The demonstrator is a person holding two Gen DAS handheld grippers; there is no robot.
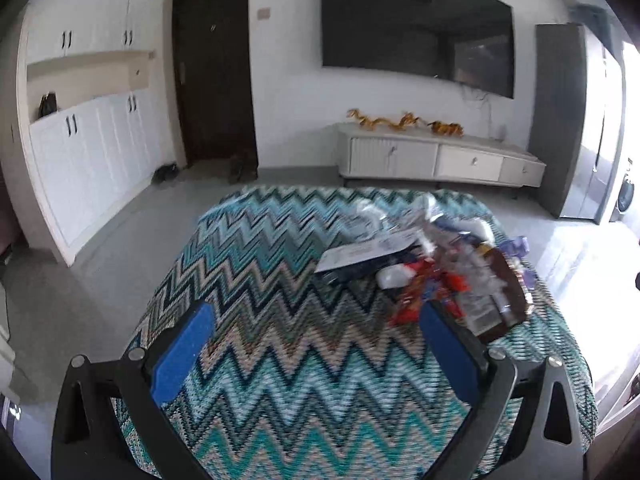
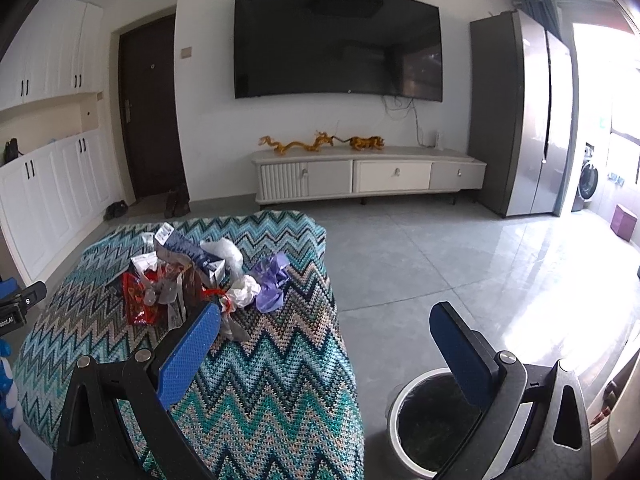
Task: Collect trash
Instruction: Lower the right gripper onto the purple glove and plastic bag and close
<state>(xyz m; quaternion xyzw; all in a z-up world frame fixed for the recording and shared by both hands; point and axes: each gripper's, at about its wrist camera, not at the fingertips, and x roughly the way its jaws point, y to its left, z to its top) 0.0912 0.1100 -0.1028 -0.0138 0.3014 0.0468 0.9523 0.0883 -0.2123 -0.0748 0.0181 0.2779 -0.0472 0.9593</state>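
A pile of trash [image 1: 436, 268] lies on a table under a zigzag-patterned cloth [image 1: 280, 280]: a red wrapper [image 1: 424, 292], a brown packet [image 1: 508, 284], white paper and clear plastic. In the right wrist view the same pile [image 2: 200, 276] shows the red wrapper [image 2: 138, 300], a blue-white carton [image 2: 192, 254] and a crumpled purple bag [image 2: 272, 280]. My left gripper [image 1: 316, 332] is open above the cloth, its right finger just short of the pile. My right gripper [image 2: 326, 332] is open at the table's right edge, empty. A round bin [image 2: 432, 416] with a dark liner stands on the floor below it.
A white TV cabinet [image 2: 368, 176] with golden figurines stands under a wall TV [image 2: 336, 40]. A steel fridge [image 2: 524, 120] is at the right, white cupboards [image 1: 80, 160] and a dark door [image 1: 214, 72] at the left. Grey tiled floor [image 2: 460, 264] spreads beyond the table.
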